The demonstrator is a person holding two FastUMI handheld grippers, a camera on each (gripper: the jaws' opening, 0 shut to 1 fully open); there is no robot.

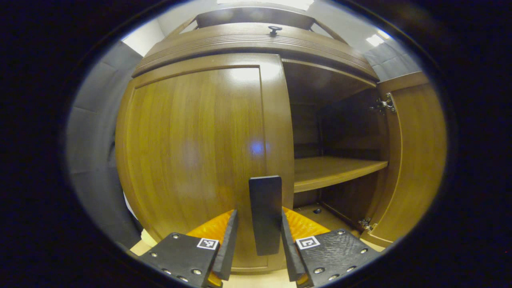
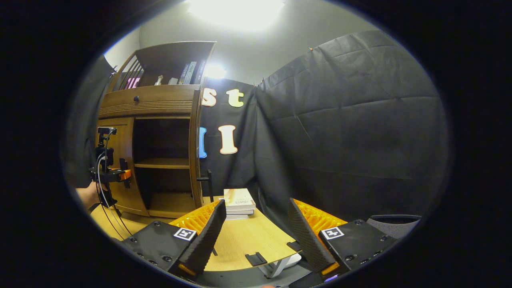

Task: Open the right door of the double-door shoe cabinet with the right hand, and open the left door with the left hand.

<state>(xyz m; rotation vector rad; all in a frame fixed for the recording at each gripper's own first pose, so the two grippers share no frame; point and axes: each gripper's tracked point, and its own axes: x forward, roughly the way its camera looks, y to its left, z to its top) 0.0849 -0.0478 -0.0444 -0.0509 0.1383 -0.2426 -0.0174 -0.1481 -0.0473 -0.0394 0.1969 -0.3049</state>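
Jaws of left gripper (image 1: 260, 240) straddle handle (image 1: 265, 214) at 6 o'clock, contact unclear; right gripper (image 2: 256, 236) open. I judge left door (image 1: 200, 160) rigid, hinged: grip handle.

No readable text; book spines (image 2: 188, 73) are too small to read.

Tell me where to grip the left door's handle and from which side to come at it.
Grip the handle across its flat upright bar, one finger each side, coming straight on from the front. It stands off the closed left door near its inner edge, and the left gripper already straddles it, jaws apparently not yet closed.
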